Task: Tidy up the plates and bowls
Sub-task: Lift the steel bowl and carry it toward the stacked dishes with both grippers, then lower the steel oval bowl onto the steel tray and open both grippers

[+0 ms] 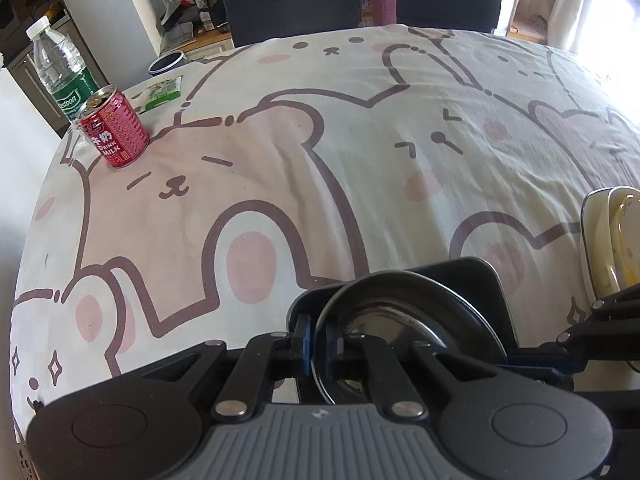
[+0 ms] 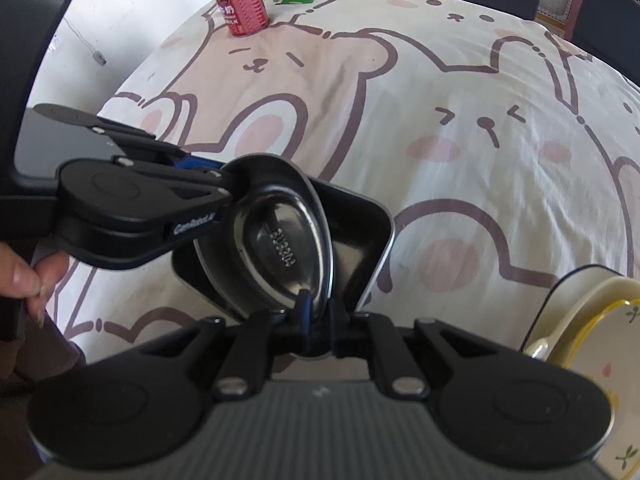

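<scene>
A steel bowl [image 1: 404, 320] rests in a dark square plate [image 1: 480, 276] on the table. My left gripper [image 1: 319, 344] is shut on the bowl's near rim. My right gripper [image 2: 318, 320] is shut on the opposite rim of the same steel bowl [image 2: 280, 248], which tilts inside the square plate [image 2: 360, 224]. The left gripper [image 2: 224, 192] shows at the bowl's left rim in the right wrist view. A cream bowl with a yellow rim [image 2: 600, 344] stands on another plate at the right; it also shows in the left wrist view [image 1: 612, 236].
A red milk can [image 1: 114, 128] and a water bottle [image 1: 60, 68] stand at the table's far left corner by a green packet [image 1: 162, 92]. A cartoon-print cloth [image 1: 360, 140] covers the table. Two dark chairs [image 1: 292, 0] stand behind it.
</scene>
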Available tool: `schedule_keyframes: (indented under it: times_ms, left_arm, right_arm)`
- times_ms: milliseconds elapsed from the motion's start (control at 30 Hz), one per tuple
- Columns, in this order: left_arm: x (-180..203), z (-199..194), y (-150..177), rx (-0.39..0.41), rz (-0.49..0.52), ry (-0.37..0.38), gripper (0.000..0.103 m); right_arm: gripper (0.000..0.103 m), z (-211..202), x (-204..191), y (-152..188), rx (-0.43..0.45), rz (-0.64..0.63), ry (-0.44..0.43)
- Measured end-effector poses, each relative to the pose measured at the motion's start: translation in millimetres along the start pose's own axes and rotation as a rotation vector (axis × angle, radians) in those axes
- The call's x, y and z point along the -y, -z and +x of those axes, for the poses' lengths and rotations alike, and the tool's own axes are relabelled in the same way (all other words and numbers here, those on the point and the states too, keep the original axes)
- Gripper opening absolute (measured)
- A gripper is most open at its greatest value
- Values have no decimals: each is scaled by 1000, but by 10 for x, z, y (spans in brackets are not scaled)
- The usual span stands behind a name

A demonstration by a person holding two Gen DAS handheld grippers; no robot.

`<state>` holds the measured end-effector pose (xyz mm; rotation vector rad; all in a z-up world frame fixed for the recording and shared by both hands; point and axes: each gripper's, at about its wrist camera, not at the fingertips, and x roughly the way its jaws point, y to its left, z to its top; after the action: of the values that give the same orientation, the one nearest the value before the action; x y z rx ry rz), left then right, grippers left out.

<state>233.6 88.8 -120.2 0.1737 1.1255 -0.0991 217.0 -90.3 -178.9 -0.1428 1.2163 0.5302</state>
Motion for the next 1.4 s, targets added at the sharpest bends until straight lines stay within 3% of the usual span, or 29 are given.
schedule_keyframes:
  times_ms: [833, 1400]
  left_arm:
    - [-35, 144, -10, -31, 22, 28, 10]
    - [-90, 79, -22, -22, 7, 74, 21]
  right_arm:
    - [10, 156, 0, -40, -24, -22, 9]
    - [12, 88, 39, -69, 4, 10, -3]
